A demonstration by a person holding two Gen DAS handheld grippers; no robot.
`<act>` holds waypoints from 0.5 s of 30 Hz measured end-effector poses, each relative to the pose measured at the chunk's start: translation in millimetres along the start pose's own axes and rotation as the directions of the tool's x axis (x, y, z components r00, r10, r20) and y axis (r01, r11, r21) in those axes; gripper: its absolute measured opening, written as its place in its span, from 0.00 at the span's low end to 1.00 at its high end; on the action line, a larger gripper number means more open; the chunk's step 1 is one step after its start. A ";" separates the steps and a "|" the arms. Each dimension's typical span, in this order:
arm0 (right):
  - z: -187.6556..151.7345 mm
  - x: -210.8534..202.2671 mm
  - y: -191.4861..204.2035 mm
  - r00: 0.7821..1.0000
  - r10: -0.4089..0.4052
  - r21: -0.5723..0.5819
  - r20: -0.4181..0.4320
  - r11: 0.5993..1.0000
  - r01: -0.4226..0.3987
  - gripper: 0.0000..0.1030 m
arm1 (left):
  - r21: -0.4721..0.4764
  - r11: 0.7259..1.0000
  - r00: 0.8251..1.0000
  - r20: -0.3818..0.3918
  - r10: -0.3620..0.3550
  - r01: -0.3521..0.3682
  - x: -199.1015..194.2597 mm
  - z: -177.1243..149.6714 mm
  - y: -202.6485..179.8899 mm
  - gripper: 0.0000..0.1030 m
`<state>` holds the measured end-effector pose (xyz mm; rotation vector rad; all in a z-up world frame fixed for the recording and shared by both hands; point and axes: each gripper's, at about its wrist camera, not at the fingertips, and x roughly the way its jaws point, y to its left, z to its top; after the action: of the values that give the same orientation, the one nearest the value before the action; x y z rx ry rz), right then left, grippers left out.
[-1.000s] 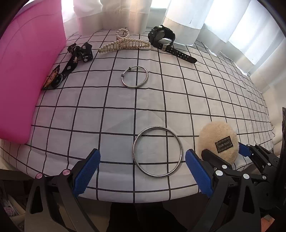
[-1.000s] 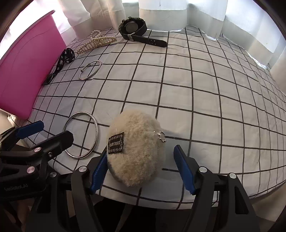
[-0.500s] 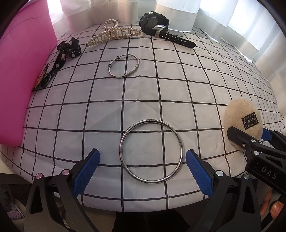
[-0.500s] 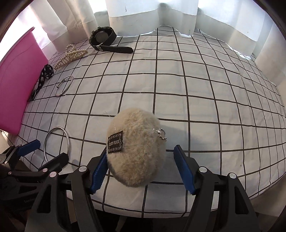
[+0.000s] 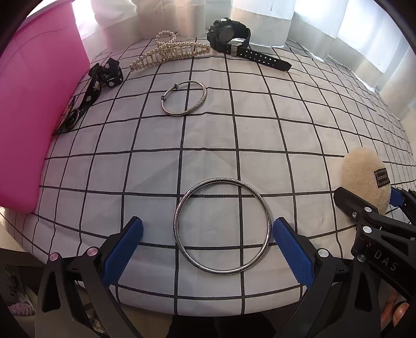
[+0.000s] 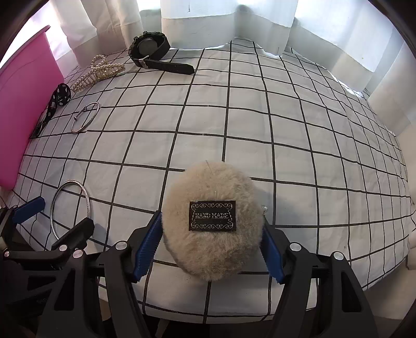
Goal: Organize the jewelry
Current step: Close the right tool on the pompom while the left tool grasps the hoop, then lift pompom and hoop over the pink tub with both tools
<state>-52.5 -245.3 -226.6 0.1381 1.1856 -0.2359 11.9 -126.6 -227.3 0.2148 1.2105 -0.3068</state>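
While the right tongs (image 6: 212, 249) press their blue pads against both sides of a round, beige fluffy pouch (image 6: 212, 221), the left tongs (image 5: 206, 247) stand wide open with nothing between them. The pouch carries a black label reading "HAND MADE" and sits at the near edge of the worktop (image 6: 286, 124), which is covered by a white cloth with a black grid. Whether the pouch is lifted off the cloth cannot be told.

Between the open left pads lies a large silver bangle (image 5: 222, 230), flat on the cloth at the near edge, touching neither pad. From the right wrist view the same bangle sits just to the left of the pouch, apart from it.

Farther back, near the middle left, lies a smaller silver bracelet (image 5: 184, 98). Along the left edge runs a black patterned strap (image 5: 96, 88), beside a pink box (image 5: 39, 109). At the far edge lie a pearl hair claw (image 5: 169, 53) and, just to its right, a black wristwatch (image 5: 234, 39) with its strap stretched out. White curtains (image 6: 202, 23) hang behind the far edge.
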 end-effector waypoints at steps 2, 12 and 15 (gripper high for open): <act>-0.4 -0.4 -0.2 1.000 0.003 -0.005 -0.001 1.000 -0.003 0.64 | -0.001 1.000 1.000 -0.009 0.001 -0.001 -1.2 -0.4 -0.4 0.92; -1.5 -5.3 2.7 1.000 0.015 -0.010 0.001 1.000 -0.015 0.49 | 0.001 0.999 0.999 -0.014 -0.038 0.038 -11.0 -2.9 10.7 0.67; -1.9 -9.5 3.6 1.000 0.019 -0.008 0.010 1.000 -0.019 0.49 | -0.025 0.999 0.999 -0.020 -0.049 0.048 -13.4 -2.9 18.3 0.67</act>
<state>-56.7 -240.4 -218.6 0.1412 1.1743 -0.2147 11.4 -106.9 -215.7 0.1682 1.2409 -0.3324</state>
